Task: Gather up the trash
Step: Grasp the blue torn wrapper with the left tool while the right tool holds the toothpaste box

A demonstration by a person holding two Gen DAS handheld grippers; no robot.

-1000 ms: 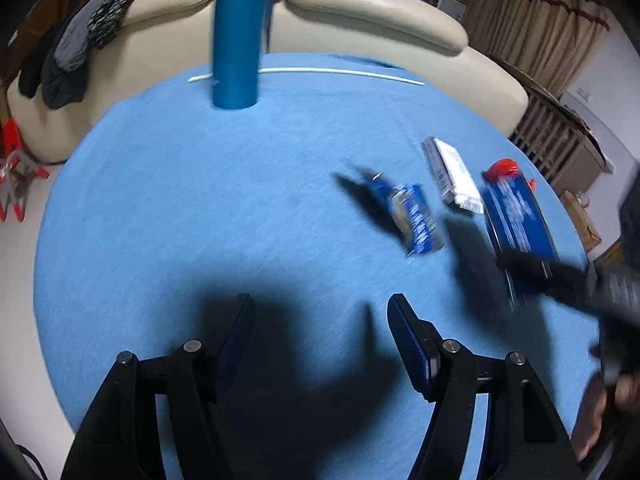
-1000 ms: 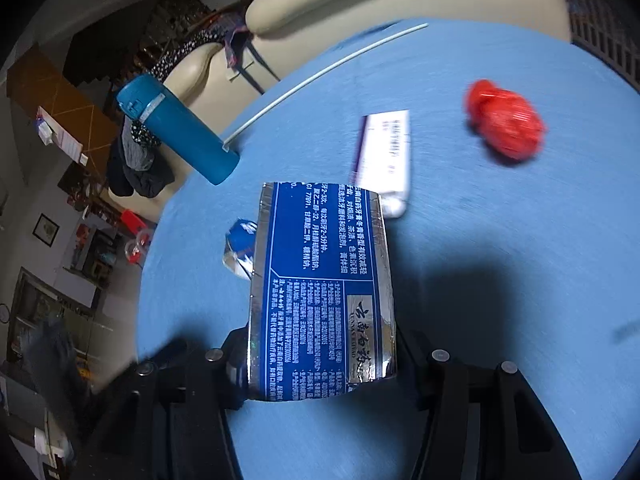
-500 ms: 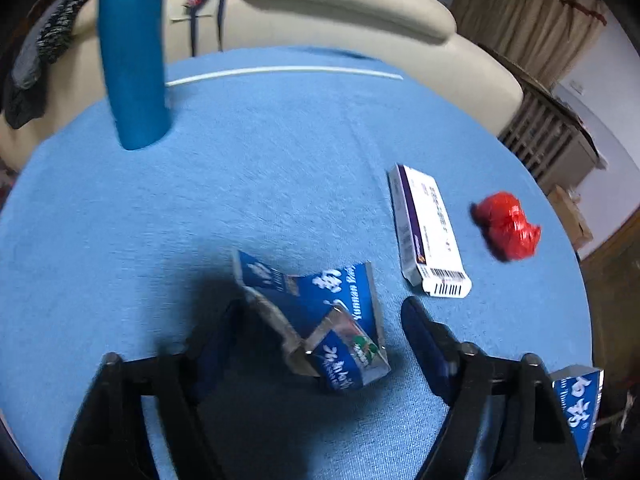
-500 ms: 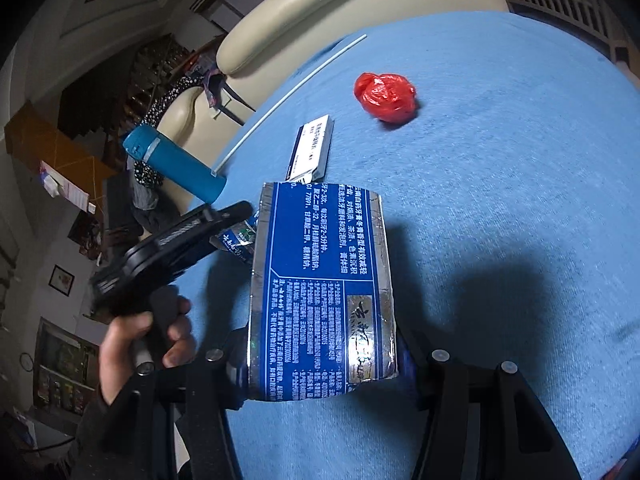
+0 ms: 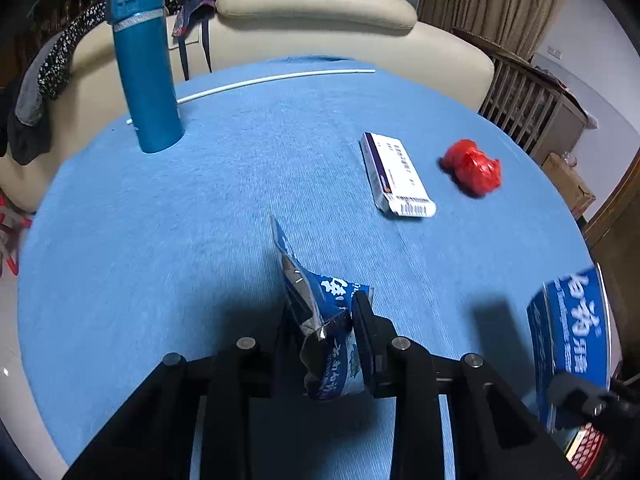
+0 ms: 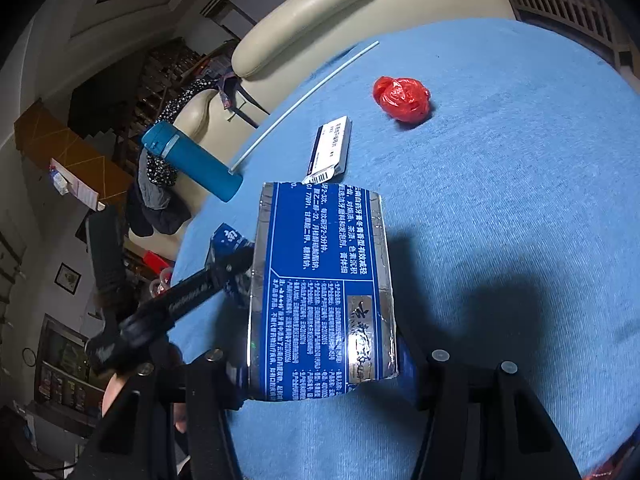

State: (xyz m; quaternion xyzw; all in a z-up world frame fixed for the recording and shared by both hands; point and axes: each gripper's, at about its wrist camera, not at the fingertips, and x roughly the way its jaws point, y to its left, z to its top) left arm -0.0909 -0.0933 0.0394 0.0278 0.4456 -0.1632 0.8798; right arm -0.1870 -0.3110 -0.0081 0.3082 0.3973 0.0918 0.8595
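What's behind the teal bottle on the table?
Behind the teal bottle a thin white rod lies along the blue table, with a cream sofa beyond. The bottle hides part of the rod near its left end.

A round table [image 5: 140,208] under a blue cloth fills the ground ahead of the gripper. Beyond its far edge stands a cream leather sofa [image 5: 316,4], with dark clothes [image 5: 36,92] draped over its arm to the far left. Brown curtains [image 5: 492,4] hang ahead to the right, above a slatted wooden rail [image 5: 524,100]. A pale wall [image 5: 592,52] lies farther right. Pale floor [image 5: 8,320] shows at the left. The room beyond is dim.
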